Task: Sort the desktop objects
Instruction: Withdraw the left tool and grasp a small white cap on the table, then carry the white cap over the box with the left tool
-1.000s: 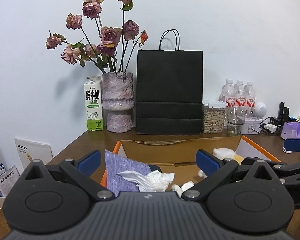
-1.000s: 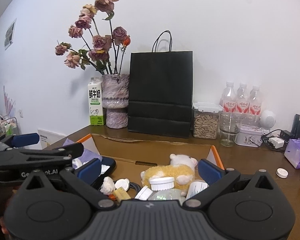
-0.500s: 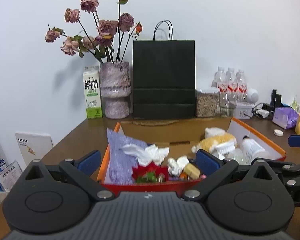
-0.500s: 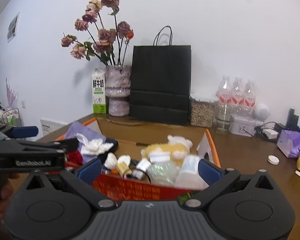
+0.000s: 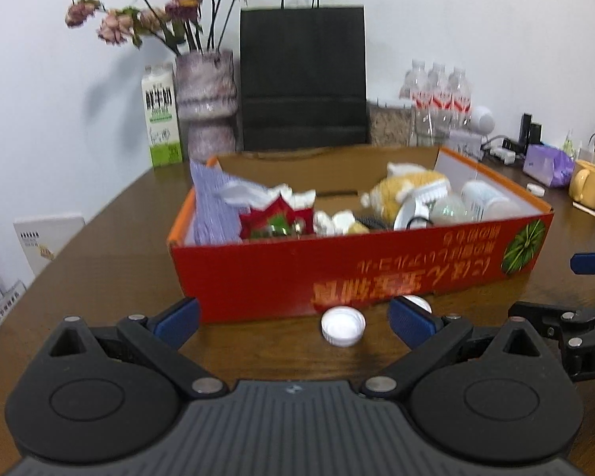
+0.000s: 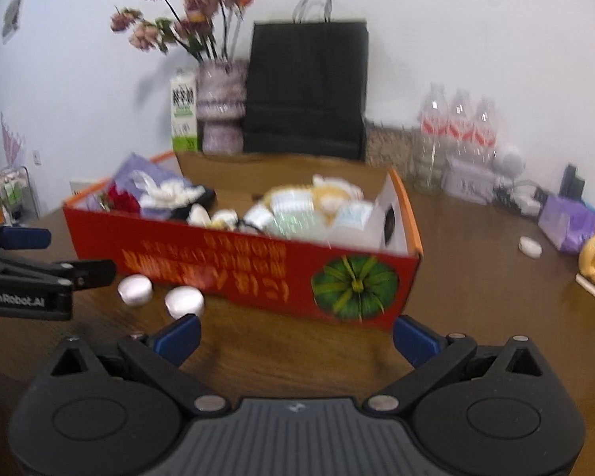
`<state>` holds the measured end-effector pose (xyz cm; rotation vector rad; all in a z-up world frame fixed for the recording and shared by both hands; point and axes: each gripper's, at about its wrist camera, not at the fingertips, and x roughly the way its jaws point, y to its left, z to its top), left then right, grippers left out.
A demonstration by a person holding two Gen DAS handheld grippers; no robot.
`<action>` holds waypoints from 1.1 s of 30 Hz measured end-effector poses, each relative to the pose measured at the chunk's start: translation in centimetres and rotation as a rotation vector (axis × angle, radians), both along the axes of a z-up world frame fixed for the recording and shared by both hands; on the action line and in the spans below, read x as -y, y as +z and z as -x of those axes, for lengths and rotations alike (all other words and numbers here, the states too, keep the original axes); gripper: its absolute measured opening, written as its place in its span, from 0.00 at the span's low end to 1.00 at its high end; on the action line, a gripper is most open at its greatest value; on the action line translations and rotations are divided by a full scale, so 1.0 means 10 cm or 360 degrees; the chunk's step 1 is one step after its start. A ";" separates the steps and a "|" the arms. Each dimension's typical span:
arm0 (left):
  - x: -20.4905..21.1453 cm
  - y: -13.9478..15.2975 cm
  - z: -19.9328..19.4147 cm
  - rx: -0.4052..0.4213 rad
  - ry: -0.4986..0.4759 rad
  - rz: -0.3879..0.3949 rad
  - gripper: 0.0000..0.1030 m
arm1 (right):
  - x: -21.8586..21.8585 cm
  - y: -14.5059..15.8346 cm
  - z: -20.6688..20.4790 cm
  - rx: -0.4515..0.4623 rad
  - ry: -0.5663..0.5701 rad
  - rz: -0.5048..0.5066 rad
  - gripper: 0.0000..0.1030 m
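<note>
A red and orange cardboard box (image 5: 337, 273) (image 6: 258, 265) sits mid-table, holding a plush toy (image 5: 408, 186), white bottles (image 5: 480, 198), tissues, a purple cloth (image 5: 210, 202) and a red flower (image 5: 275, 216). Two white bottle caps (image 5: 343, 325) (image 6: 135, 289) (image 6: 184, 300) lie on the table in front of the box. My left gripper (image 5: 293, 317) is open and empty, just short of the caps. My right gripper (image 6: 295, 335) is open and empty, in front of the box's right part. The left gripper shows at the left edge of the right wrist view (image 6: 51, 273).
At the back stand a milk carton (image 5: 160, 119), a vase of dried roses (image 5: 206, 103), a black paper bag (image 5: 303, 79), water bottles (image 5: 438, 91) and a jar. To the right are a purple pack (image 5: 545, 164), a yellow mug (image 5: 589, 184) and another cap (image 6: 530, 246).
Both grippers have pulled back and away from above the box; the box's front wall and the caps on the table have come into view. Both stay open and empty.
</note>
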<state>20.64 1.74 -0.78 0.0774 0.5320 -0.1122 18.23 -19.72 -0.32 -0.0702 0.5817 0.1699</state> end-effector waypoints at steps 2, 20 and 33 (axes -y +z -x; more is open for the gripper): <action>0.02 -0.05 -0.05 -0.0047 0.0013 -0.0005 1.00 | 0.03 -0.06 -0.04 -0.0040 -0.0024 -0.0002 1.00; 0.19 -0.19 -0.25 -0.0183 -0.0037 0.0052 0.28 | 0.09 -0.23 -0.20 -0.0186 -0.0070 -0.0031 1.00; -0.02 -0.09 -0.14 -0.0107 0.0018 0.0122 0.28 | -0.24 -0.13 -0.23 -0.0138 0.0077 -0.0062 0.99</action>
